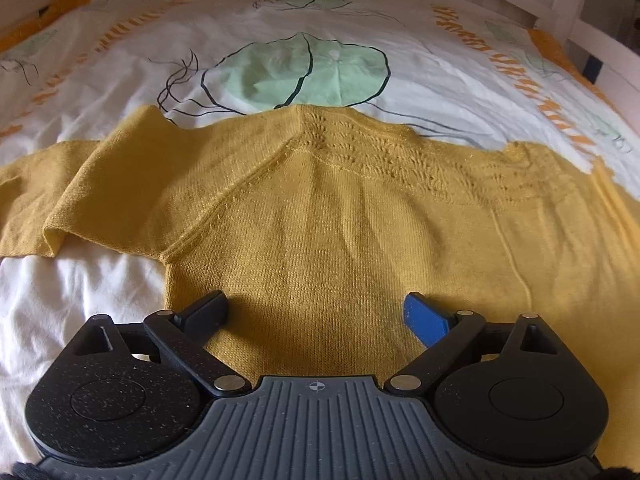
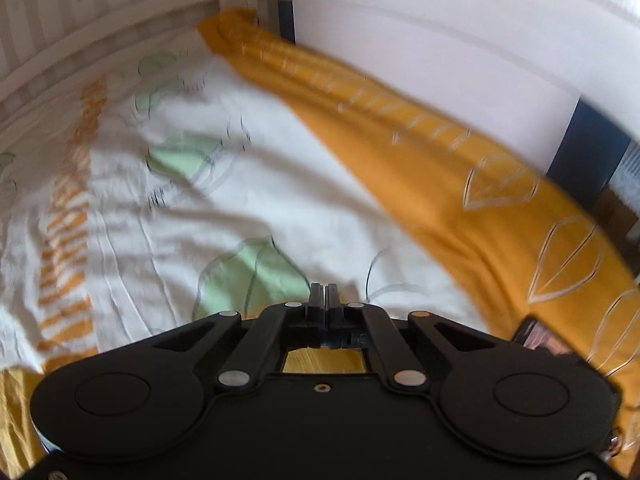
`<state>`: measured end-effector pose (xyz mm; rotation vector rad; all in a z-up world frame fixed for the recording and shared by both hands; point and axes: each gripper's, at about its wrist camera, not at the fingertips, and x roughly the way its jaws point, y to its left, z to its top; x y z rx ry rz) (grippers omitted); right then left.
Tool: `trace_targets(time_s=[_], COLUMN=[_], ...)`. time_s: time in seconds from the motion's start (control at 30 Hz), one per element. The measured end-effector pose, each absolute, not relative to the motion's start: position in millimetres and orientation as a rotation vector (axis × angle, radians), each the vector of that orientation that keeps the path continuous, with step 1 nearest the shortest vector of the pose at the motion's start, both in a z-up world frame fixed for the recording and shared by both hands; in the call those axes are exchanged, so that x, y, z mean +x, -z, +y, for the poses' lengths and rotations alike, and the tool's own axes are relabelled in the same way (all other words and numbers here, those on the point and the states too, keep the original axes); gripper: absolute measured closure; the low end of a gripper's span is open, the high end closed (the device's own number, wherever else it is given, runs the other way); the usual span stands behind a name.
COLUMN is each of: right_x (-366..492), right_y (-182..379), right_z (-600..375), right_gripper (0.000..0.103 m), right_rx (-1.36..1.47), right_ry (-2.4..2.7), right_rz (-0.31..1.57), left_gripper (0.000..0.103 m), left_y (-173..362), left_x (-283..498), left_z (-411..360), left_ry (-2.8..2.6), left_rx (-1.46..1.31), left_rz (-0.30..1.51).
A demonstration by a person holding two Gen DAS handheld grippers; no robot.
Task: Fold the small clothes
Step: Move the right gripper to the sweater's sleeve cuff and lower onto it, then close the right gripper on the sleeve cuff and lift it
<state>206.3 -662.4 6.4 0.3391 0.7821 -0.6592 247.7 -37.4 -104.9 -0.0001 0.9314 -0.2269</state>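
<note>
Mustard knit sweater (image 1: 328, 216), spread flat on bed cover (image 1: 280, 16), body unfolded, one sleeve doubled at left.
Left claw (image 1: 316, 316) wide above hem, empty; right claw (image 2: 324, 294) pinched shut, grasp unclear; folding barely begun.

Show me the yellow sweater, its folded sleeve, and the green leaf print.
yellow sweater (image 1: 320, 232), left wrist view, middle of body.
folded sleeve (image 1: 100, 184), left wrist view, upper layer.
green leaf print (image 1: 304, 74), left wrist view, centre.
</note>
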Motion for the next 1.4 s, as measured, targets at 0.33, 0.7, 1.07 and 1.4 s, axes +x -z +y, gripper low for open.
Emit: trace_targets(time_s=[0.33,0.7,1.07,1.4], right_x=[229.9,196.9,198.2,214.5], right_y=[-45.0,45.0,77.3,104.0], right_z=[-605.7,-637.7,-689.2,-697.7], right_gripper=[0.075,0.048,0.045,0.035], right_rx=[0.358,0.555,0.499,0.454], right_ry=[0.499,0.635,0.731,0.686], right_rz=[0.755,0.884,0.865,0.891], left_gripper=[0.009,0.009,0.006,0.001], left_y=[85.6,106.9,114.9,114.9], left_x=[256.6,254.6,245.8,249.8], left_z=[-3.7,-6.0,-15.3,-20.3], left_ry=[0.276,0.254,0.232,0.225], left_rx=[-0.061,0.000,0.061,0.069], left_rz=[0.933,0.974,0.925,0.943])
